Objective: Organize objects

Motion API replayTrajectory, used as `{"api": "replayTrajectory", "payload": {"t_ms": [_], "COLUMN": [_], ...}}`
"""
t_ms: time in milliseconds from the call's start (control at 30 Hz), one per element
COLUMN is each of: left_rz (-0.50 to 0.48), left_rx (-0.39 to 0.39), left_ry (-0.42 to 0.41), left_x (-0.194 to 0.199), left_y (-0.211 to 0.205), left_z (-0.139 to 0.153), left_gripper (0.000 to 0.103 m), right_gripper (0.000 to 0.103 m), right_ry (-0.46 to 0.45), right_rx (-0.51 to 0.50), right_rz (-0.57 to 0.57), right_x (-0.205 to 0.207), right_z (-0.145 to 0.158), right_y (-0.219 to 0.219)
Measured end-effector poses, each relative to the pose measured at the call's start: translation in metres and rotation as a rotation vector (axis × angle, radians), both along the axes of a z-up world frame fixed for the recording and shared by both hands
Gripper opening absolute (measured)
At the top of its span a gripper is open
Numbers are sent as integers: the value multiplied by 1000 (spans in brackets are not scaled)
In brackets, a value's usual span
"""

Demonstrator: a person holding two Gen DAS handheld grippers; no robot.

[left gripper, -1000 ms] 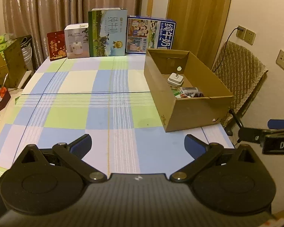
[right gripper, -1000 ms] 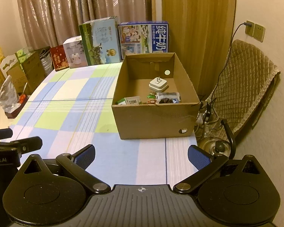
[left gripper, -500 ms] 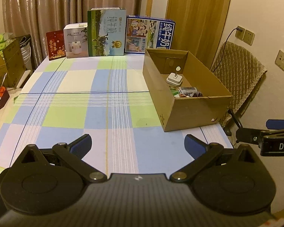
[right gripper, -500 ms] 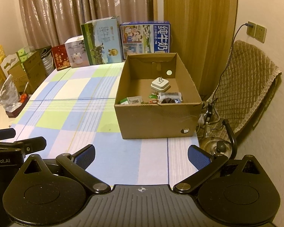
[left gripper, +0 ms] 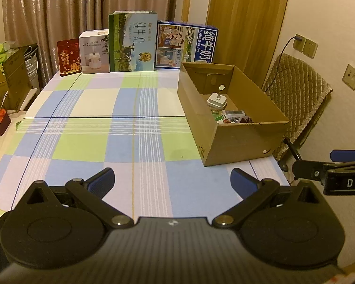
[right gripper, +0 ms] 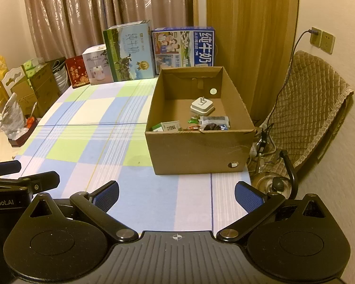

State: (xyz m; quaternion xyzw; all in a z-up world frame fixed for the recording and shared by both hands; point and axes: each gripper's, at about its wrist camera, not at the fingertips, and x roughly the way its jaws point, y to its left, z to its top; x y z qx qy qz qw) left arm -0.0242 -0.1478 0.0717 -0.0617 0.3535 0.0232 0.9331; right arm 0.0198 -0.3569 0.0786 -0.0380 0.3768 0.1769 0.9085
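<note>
A table covered in a smooth checked cloth of pale blue, green, cream and lilac squares, ruled with thin white and dark lines, fills the room's middle under warm light. Nearest the lens, the left gripper hangs above the cloth's near edge with its matte black arms spread wide and its blue ribbed pads holding nothing. The right gripper sits just beside it at the same edge, its jaws equally wide apart and empty; each tool's black clamp body pokes into the other's view.

Past them, on the table's right side, stands an open rectangular box of plain brown corrugated cardboard, a small round hole low in its near wall. Inside it lie a white square plug adapter with rounded corners, prongs up, near the middle, and closer to the near wall a small green-and-white carton and some crinkly foil packets.

At the far edge, upright against the pleated, shiny beige curtain, stand four printed cartons in a row: a red one, a white one, a tall green milk carton and a wide blue one. To the right, off the table, a chair draped in quilted tan fabric stands by the wall.
</note>
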Motion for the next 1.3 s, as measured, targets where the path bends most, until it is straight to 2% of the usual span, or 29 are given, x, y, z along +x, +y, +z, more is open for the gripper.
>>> {"api": "replayTrajectory", "payload": {"t_ms": [1300], "left_rz": [-34], "left_rx": [-26], "left_ry": [-11], "left_x": [1], "left_y": [-1], "left_z": [3], "left_gripper": [102], "right_gripper": [101], "right_ry": [-11], "right_rx": [-1], "right_rz": [6], "right_x": [2], "right_z": [2], "right_y": [3]}}
